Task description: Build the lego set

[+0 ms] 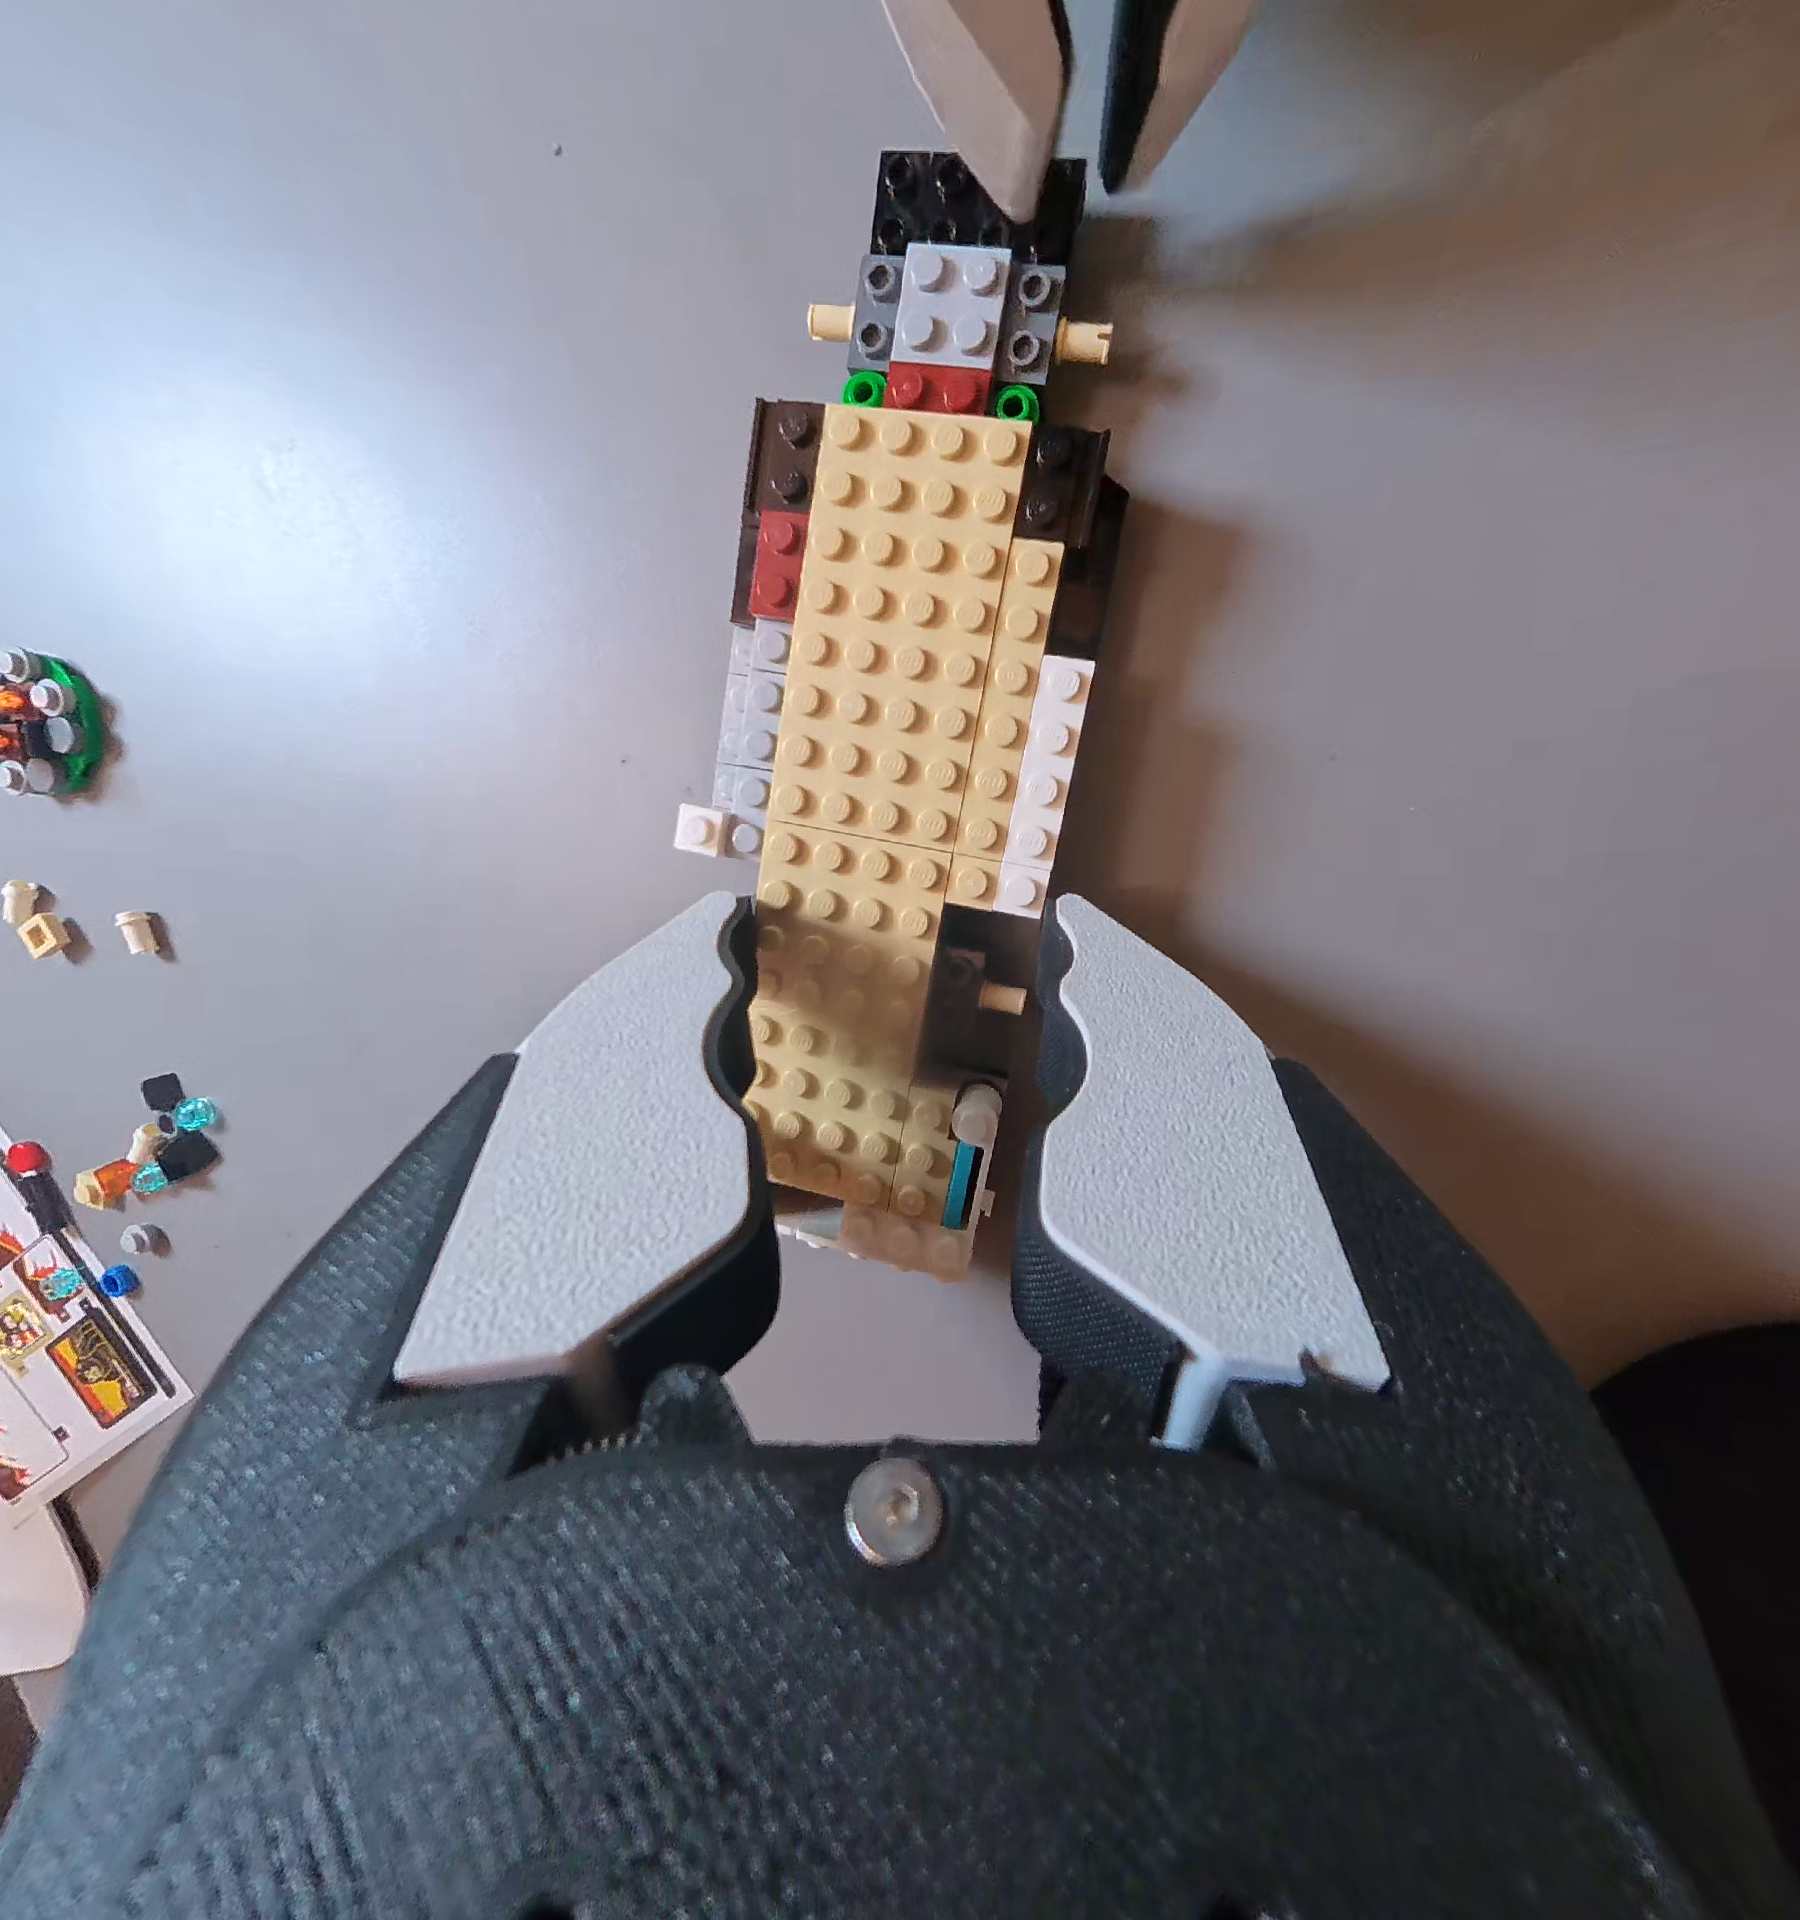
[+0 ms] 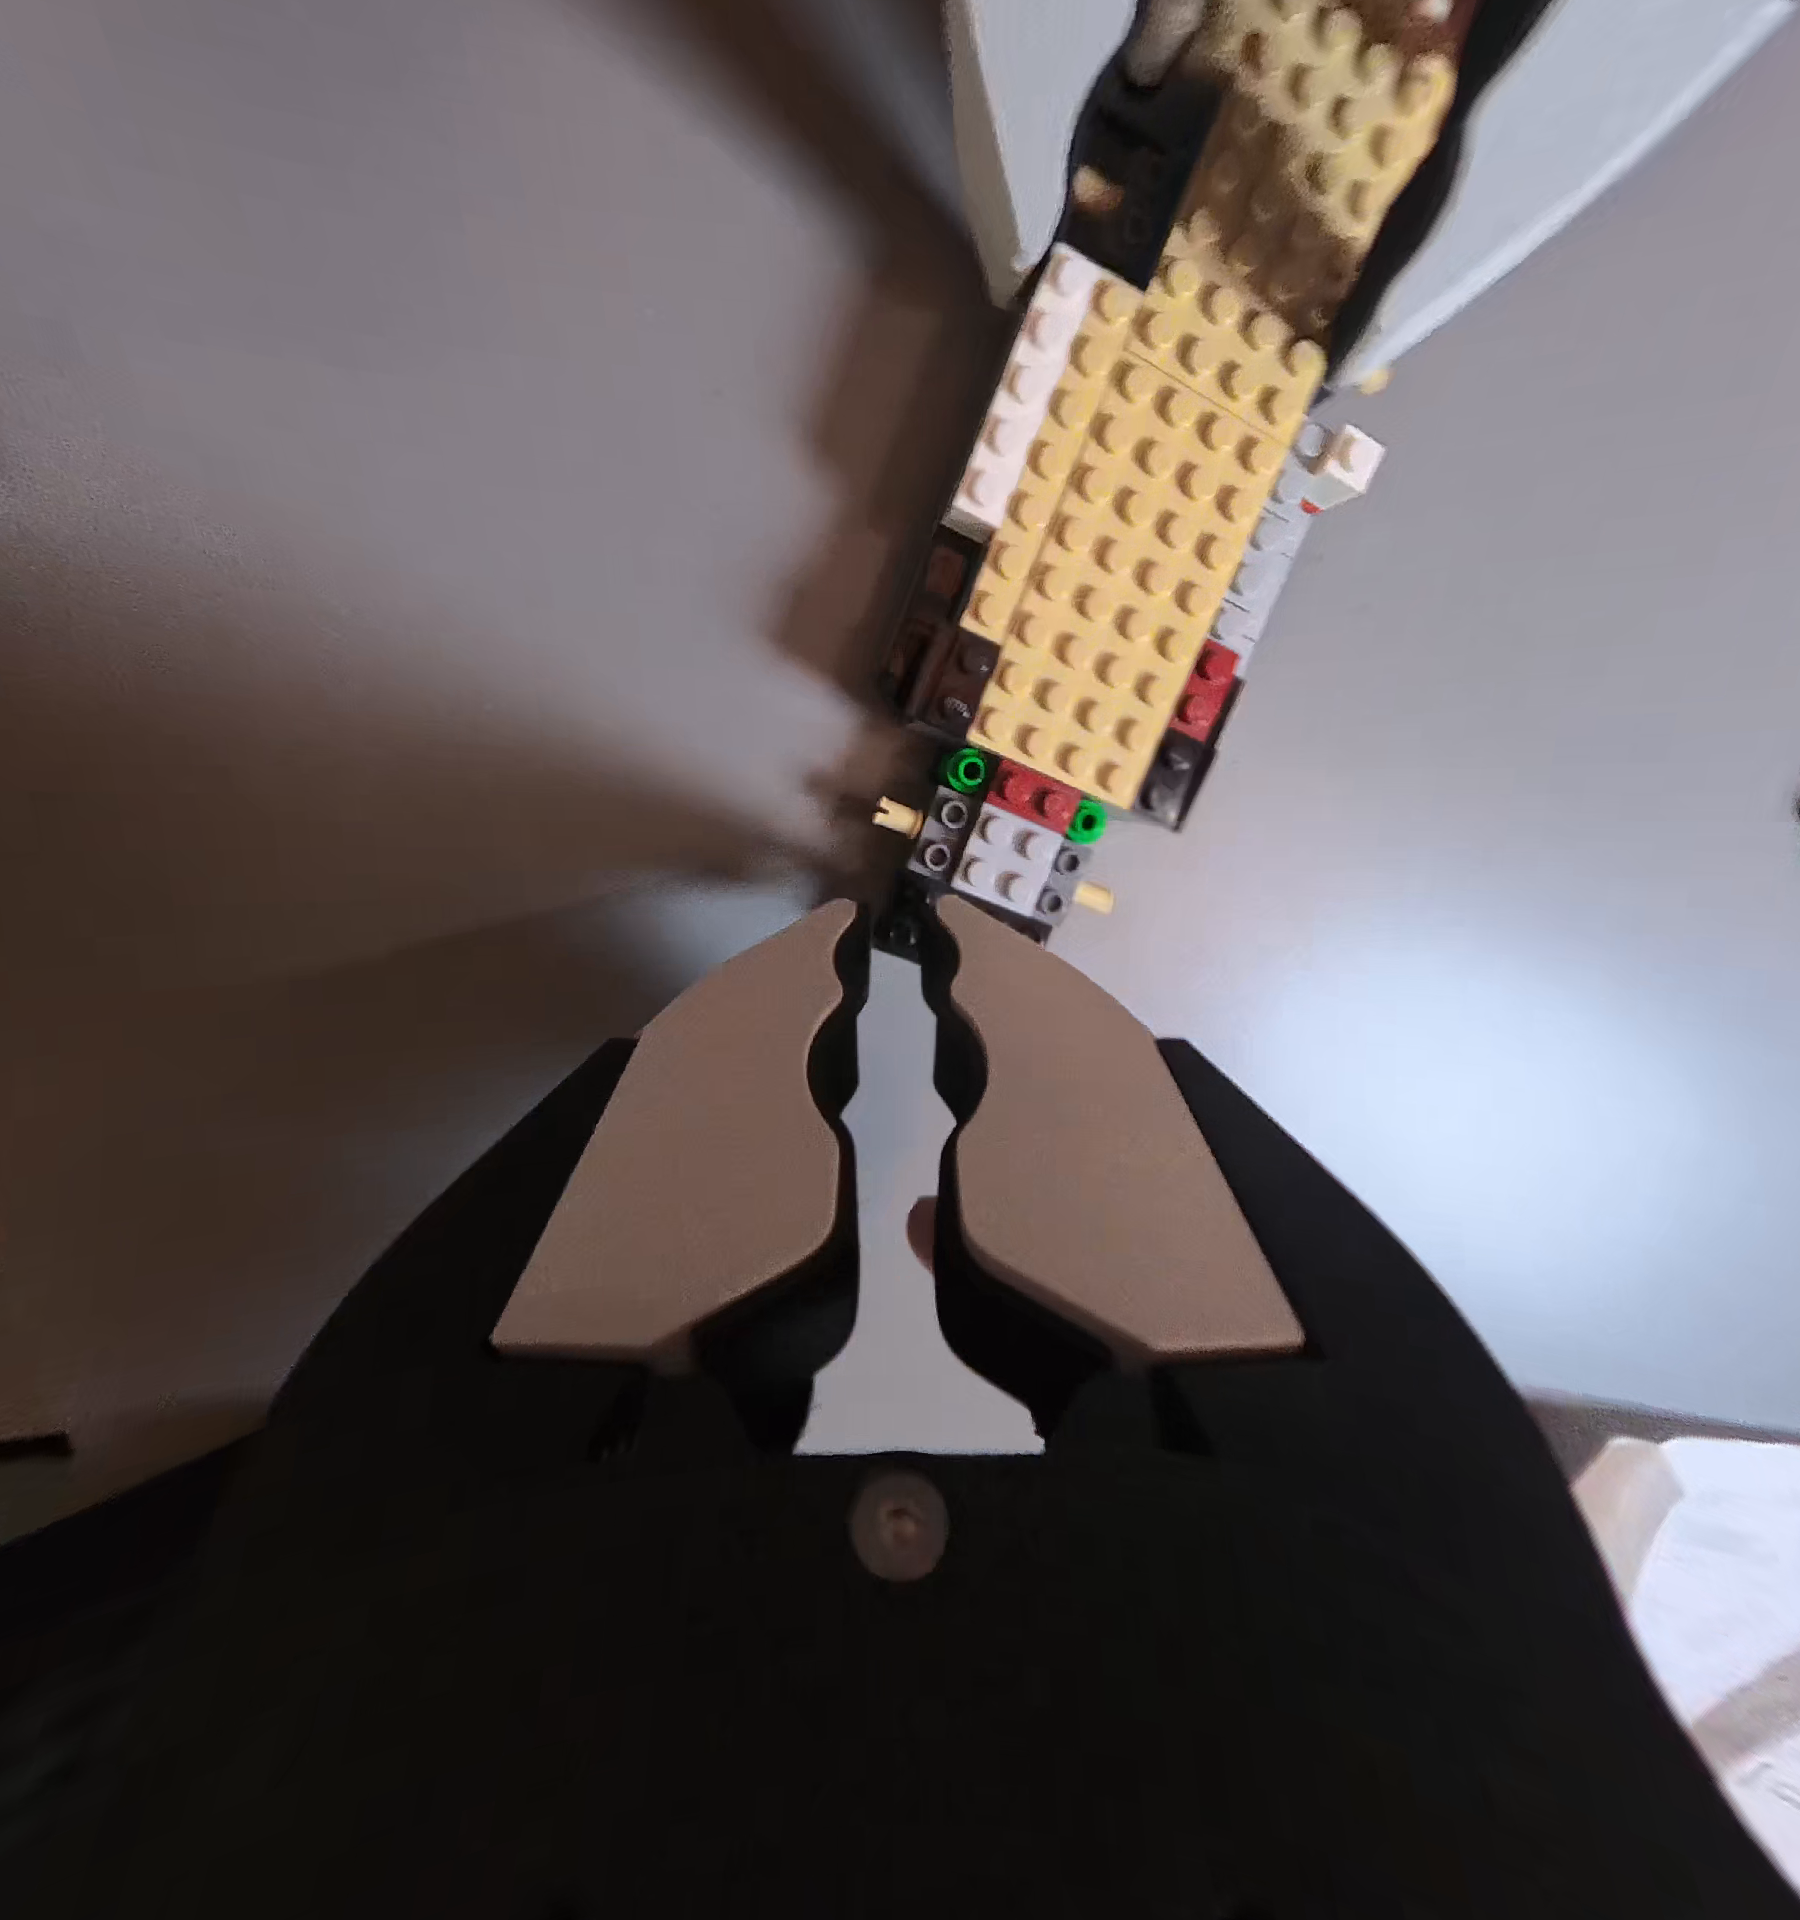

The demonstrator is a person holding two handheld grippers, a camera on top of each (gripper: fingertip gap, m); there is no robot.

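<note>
A long brick model [image 1: 906, 665], topped with tan studded plates, lies on the grey table [image 1: 356, 416] and runs up the centre of the left wrist view. My left gripper [image 1: 891, 997] grips its near end, fingers held wide with both pads against the model's sides. At the top of that view my right gripper [image 2: 898, 930] meets the far end, which is built of black bricks [image 1: 937, 192]; its fingers stand only slightly apart, with a black stud between the tips. I cannot tell whether they press it. Loose small pieces [image 1: 148, 1153] and a sticker sheet [image 1: 34, 1309] lie at lower left, a green round piece [image 1: 44, 722] at mid left.
</note>
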